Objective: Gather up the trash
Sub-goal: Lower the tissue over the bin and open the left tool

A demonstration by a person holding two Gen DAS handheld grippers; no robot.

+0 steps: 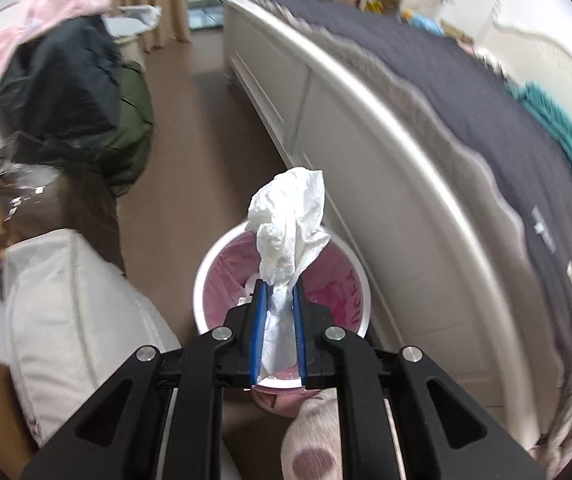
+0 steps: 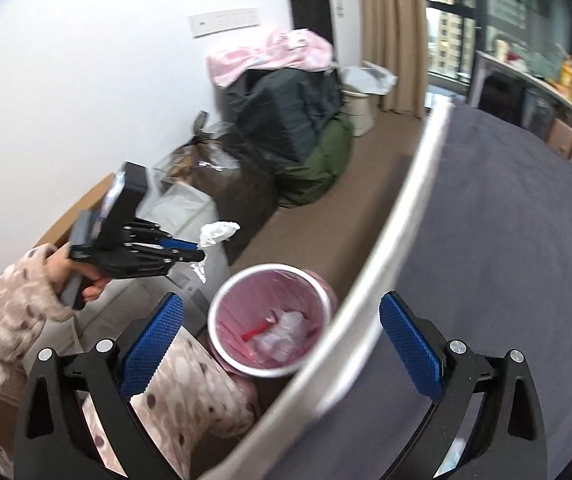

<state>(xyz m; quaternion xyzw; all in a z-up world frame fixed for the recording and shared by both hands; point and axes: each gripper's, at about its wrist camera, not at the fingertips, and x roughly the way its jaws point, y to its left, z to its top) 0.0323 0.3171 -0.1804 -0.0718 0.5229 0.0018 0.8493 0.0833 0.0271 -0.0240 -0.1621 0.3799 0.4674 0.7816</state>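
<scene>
**Tissue hanging over the bin, other gripper wide and empty**

Biggest thing around is the bed with the dark grey cover [image 1: 466, 92], its pale footboard [image 1: 366, 184] running right past the round white wastebasket with a pink liner [image 1: 214, 276] on the brown floor. Only the right wrist view looks down into the basket: crumpled white scraps and a small red bit at the bottom. The left wrist view hides that but shows the grab up close. The left gripper [image 1: 279, 292] has its blue pads pinching a crumpled white tissue [image 1: 286, 220], wrinkly, sticking up past the fingertips, above the basket's rim. The right gripper [image 2: 282, 340] has its fingers spread wide, nothing between them.
</scene>
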